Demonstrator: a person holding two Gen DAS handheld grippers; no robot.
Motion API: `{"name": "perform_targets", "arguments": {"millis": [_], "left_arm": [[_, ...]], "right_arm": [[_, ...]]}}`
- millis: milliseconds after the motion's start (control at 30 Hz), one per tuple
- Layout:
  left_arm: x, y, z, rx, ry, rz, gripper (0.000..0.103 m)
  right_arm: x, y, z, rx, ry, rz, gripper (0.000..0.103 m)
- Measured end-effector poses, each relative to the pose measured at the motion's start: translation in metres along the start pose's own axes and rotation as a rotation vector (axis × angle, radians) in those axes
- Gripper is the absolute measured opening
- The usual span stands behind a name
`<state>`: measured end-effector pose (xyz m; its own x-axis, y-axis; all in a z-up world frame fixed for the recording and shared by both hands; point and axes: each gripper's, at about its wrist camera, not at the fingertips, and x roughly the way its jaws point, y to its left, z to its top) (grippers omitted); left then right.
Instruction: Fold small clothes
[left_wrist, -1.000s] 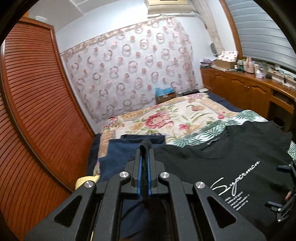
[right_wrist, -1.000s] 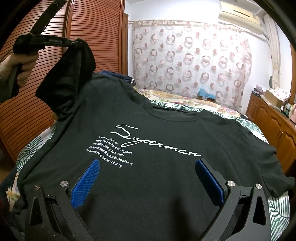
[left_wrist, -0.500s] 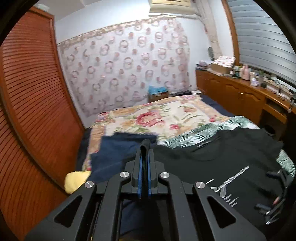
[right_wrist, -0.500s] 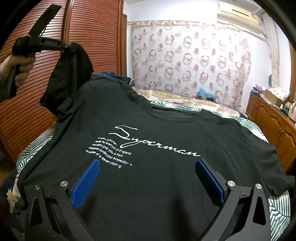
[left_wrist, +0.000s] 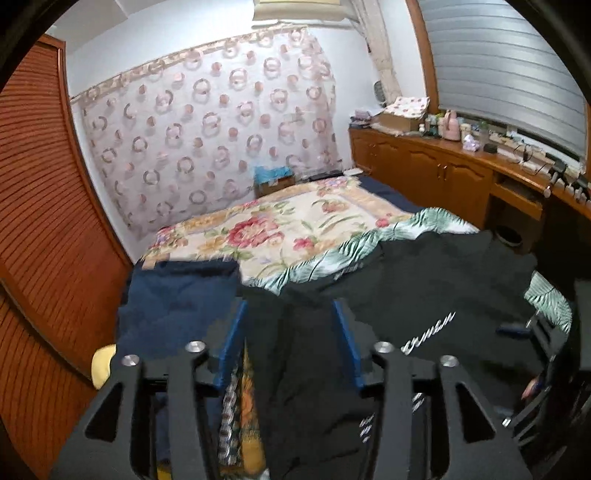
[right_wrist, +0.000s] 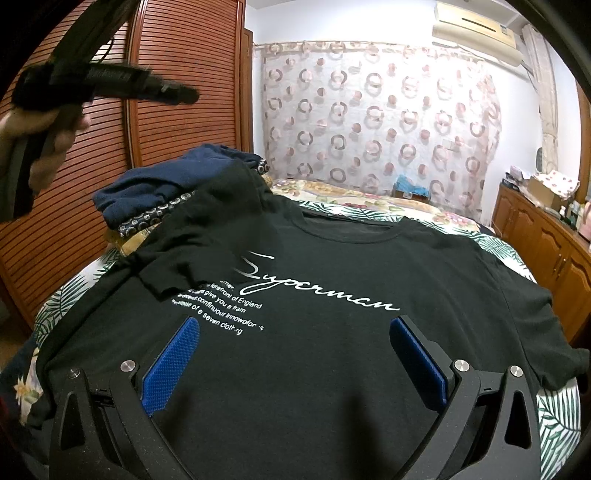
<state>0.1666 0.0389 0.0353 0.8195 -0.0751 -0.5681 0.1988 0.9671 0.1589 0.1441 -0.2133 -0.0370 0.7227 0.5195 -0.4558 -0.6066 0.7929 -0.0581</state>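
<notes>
black t-shirt (right_wrist: 332, 369) lies print-up on the bed (right_wrist: 424, 210), its left sleeve (right_wrist: 192, 251) folded in over the chest. the left gripper (left_wrist: 290, 343) has just been opening its fingers; they stand apart above the dark cloth, gripping nothing. the right gripper (right_wrist: 295, 362) hovers over the hem, blue fingers (right_wrist: 171, 365) spread wide, empty. folded clothes (right_wrist: 159, 192) sit beside the shoulder.

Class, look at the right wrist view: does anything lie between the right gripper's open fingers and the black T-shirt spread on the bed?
Nothing visible does. The right gripper is open directly over the black T-shirt, with only bare cloth between its blue pads. The folded-in sleeve lies farther up, near the print, and the pile of clothes sits beyond the shoulder.
</notes>
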Motion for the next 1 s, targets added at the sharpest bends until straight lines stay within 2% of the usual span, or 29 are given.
{"name": "perform_targets", "arguments": {"millis": [33, 133, 400, 567, 600, 633, 733, 933, 1000], "left_arm": [[0.001, 0.002, -0.006, -0.010, 0.005, -0.009, 0.066], [0.007, 0.008, -0.035, -0.052, 0.045, -0.047, 0.077], [0.029, -0.009, -0.095, -0.086, 0.112, -0.052, 0.079], [0.024, -0.033, -0.115, -0.075, 0.090, -0.103, 0.077], [0.025, -0.035, -0.116, -0.071, 0.087, -0.115, 0.070], [0.025, -0.040, -0.117, -0.065, 0.091, -0.141, 0.057], [0.035, -0.050, -0.118, -0.055, 0.140, -0.156, 0.038], [0.061, -0.048, -0.127, -0.060, 0.248, -0.121, 0.027], [0.061, -0.044, -0.128, -0.075, 0.248, -0.122, 0.013]], "right_arm": [[0.000, 0.000, 0.000, 0.002, 0.000, 0.000, 0.103], [0.001, -0.001, -0.001, 0.005, -0.001, 0.001, 0.103], [0.000, -0.002, -0.002, 0.014, 0.001, -0.001, 0.103], [0.001, -0.003, -0.002, 0.024, -0.001, 0.000, 0.103], [0.001, -0.004, -0.002, 0.028, -0.002, 0.000, 0.103], [0.001, -0.004, -0.002, 0.031, -0.002, 0.000, 0.103], [0.001, -0.005, -0.004, 0.033, 0.000, 0.002, 0.103], [0.000, -0.004, -0.004, 0.031, 0.000, 0.002, 0.103], [0.000, -0.004, -0.004, 0.032, 0.001, 0.002, 0.103]]}}
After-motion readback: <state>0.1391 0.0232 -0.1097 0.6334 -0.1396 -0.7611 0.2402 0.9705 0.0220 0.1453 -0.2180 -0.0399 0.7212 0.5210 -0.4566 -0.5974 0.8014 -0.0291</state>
